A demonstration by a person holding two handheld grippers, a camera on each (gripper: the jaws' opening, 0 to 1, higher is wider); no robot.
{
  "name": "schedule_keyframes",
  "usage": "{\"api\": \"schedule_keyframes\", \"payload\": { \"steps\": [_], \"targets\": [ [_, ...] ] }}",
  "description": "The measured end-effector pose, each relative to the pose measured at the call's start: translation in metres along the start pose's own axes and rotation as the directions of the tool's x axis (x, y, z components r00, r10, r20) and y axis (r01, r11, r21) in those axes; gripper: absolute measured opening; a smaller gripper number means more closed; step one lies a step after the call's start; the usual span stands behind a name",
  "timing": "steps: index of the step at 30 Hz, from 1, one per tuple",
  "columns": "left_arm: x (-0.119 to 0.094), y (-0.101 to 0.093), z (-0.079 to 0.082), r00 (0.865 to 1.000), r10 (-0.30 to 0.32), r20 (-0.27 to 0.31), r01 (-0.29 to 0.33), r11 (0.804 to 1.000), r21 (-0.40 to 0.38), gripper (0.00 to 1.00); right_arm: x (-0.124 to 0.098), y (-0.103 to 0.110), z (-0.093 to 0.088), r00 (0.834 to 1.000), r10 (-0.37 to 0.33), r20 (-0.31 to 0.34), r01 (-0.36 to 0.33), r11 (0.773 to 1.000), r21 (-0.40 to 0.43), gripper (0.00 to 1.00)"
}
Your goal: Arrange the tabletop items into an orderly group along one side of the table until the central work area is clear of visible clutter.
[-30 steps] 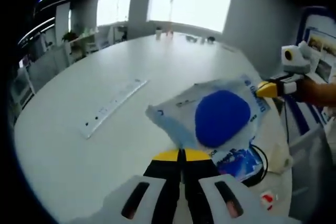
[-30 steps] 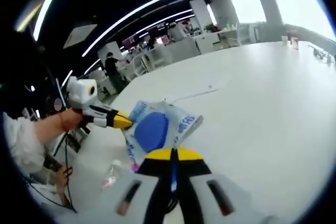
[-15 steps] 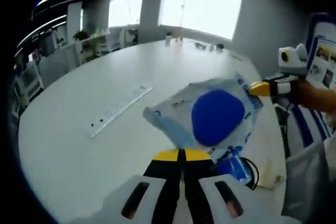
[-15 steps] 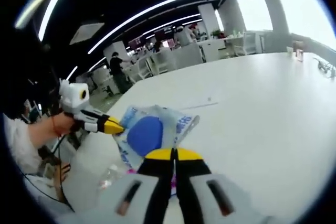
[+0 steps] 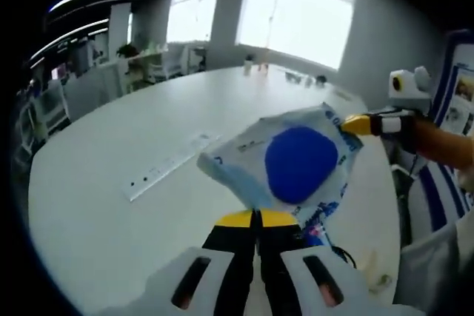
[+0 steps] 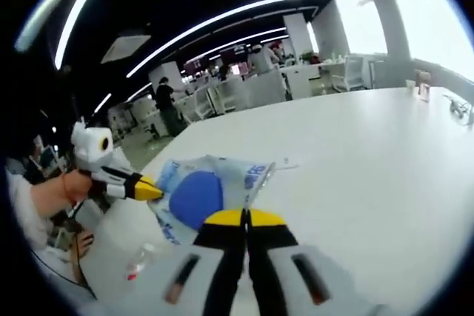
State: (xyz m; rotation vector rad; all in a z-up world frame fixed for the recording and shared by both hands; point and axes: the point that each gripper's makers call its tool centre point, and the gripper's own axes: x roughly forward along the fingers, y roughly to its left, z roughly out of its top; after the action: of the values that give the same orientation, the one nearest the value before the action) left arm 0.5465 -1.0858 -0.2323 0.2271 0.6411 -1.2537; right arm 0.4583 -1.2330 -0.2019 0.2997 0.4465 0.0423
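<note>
A clear plastic bag [image 5: 235, 158] with blue print and a round blue pad [image 5: 300, 163] inside hangs stretched above the white table [image 5: 111, 212]. My left gripper [image 5: 257, 216] is shut on the bag's near corner. My right gripper [image 5: 349, 123] comes in from the right, its yellow tips shut on the far corner. In the right gripper view the same bag [image 6: 250, 175] with its blue pad [image 6: 194, 197] runs from my right gripper [image 6: 245, 216] to the left gripper [image 6: 152, 192], held by a hand at the left.
A long clear ruler [image 5: 169, 169] lies on the table left of the bag. A dark cable [image 5: 342, 257] and small items sit near the table edge under it. A small bottle [image 6: 139, 261] lies near the edge. Small objects [image 5: 255, 66] stand at the far end.
Both grippers have lifted the bag a little higher off the table while keeping hold of it. The items under it sit lower in both views.
</note>
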Motion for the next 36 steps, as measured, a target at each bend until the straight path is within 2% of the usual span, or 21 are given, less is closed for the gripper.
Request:
{"api": "schedule_keyframes", "payload": {
  "steps": [7, 20, 29, 36],
  "targets": [
    [0.011, -0.003, 0.009, 1.000, 0.011, 0.029, -0.010, 0.999, -0.038, 0.00, 0.004, -0.021, 0.004, 1.000, -0.002, 0.000, 0.002, 1.000, 0.027, 0.00],
    [0.042, -0.010, 0.009, 0.999, 0.022, 0.023, -0.021, 0.997, -0.073, 0.00, 0.017, -0.052, 0.012, 1.000, -0.017, -0.017, 0.017, 1.000, -0.003, 0.00],
    [0.063, -0.001, -0.004, 0.999, 0.035, 0.003, -0.034, 0.993, -0.111, 0.00, 0.038, -0.069, -0.002, 0.998, -0.021, -0.056, 0.020, 0.999, -0.027, 0.00],
    [0.079, 0.008, -0.015, 0.999, 0.031, -0.020, -0.034, 0.991, -0.131, 0.00, 0.054, -0.080, -0.015, 0.996, -0.026, -0.081, 0.025, 1.000, -0.010, 0.00]
  ]
}}
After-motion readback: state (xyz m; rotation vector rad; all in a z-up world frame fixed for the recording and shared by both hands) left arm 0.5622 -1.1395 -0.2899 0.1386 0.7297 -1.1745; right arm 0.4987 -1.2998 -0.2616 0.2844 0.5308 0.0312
